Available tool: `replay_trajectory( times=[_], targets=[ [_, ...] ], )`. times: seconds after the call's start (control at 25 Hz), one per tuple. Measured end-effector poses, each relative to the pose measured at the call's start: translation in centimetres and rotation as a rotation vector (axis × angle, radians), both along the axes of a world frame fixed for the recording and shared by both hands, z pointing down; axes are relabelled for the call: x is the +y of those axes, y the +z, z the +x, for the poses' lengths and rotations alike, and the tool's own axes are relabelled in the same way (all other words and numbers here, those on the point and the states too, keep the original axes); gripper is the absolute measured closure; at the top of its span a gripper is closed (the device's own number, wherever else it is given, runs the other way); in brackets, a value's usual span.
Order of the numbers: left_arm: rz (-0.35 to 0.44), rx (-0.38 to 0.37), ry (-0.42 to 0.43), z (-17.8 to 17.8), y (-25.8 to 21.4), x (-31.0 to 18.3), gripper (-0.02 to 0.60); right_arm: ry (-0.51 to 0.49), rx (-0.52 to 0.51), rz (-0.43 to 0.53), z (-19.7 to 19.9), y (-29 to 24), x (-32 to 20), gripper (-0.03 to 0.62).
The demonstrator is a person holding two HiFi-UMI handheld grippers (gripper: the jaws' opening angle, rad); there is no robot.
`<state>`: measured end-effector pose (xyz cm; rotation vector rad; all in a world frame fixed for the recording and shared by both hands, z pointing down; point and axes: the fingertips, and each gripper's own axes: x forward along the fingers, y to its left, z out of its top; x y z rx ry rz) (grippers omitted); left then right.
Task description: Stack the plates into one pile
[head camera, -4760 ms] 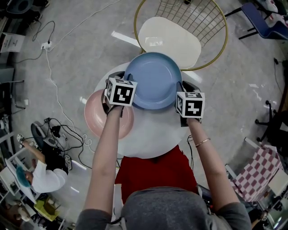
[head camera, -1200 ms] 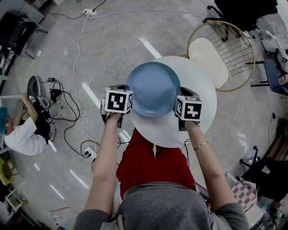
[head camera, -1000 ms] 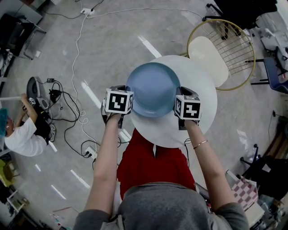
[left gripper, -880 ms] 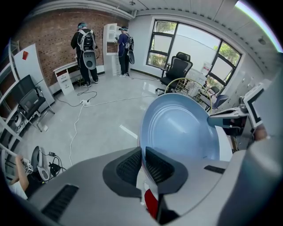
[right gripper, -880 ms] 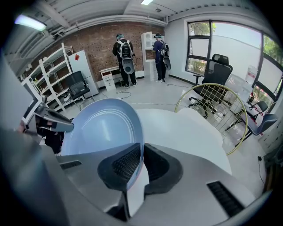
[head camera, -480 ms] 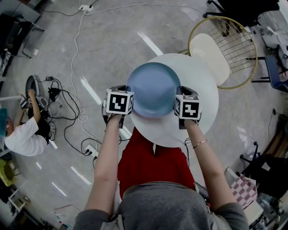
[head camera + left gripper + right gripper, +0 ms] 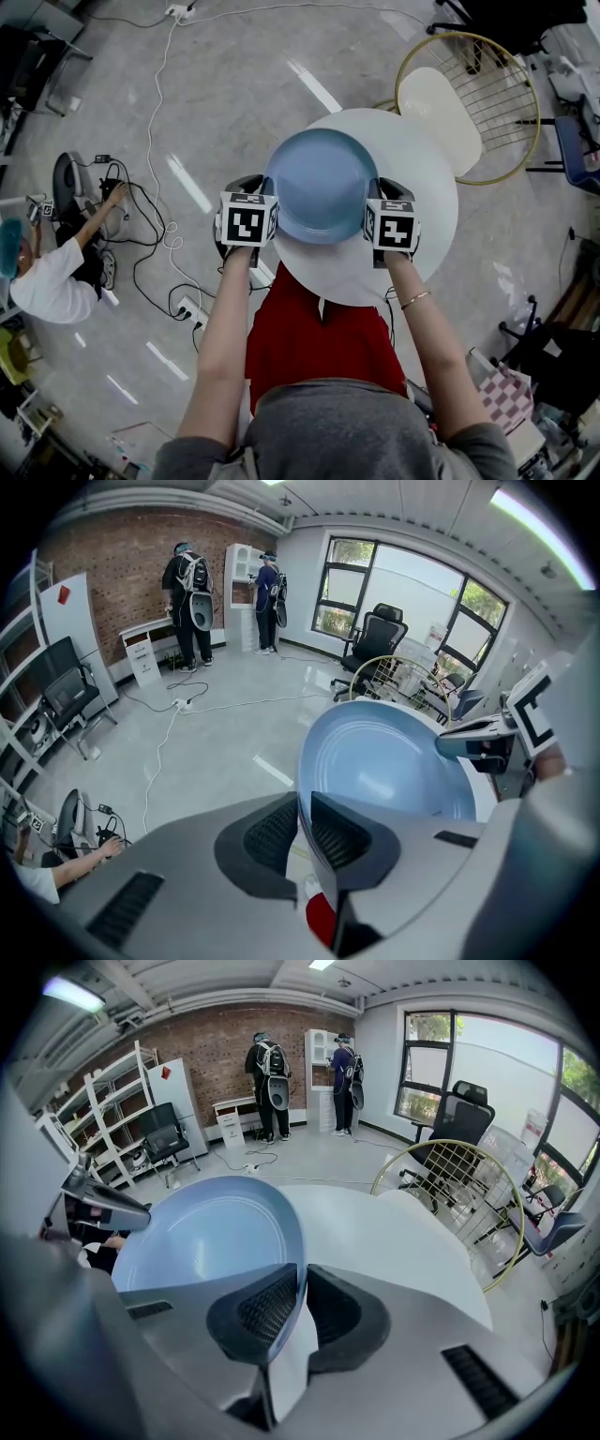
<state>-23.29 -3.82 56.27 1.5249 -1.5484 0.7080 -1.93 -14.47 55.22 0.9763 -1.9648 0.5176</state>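
Observation:
A blue plate is over the left part of the round white table, with a gripper on each side of it. My left gripper has the plate's left rim between its jaws. Those jaws are opening, and a thin gap shows beside the rim. On the opposite rim, my right gripper is shut on the plate, its pads tight against the edge. No other plate is visible; whatever lies under the blue one is hidden.
A wire-backed chair with a cream seat stands at the table's far right. Cables and a power strip run over the floor to the left, where a person crouches. Two more people stand by the brick wall.
A pink plate seen at the table's left several seconds ago is no longer visible. Over the last second the blue plate and both grippers have hardly moved.

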Motion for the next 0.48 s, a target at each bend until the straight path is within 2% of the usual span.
replay_trajectory(
  times=[0.48],
  targets=[
    [0.064,-0.038,-0.028,-0.73,-0.46,-0.22,0.505,0.003,-0.022,0.061,-0.13,-0.08,-0.14,0.547]
  ],
)
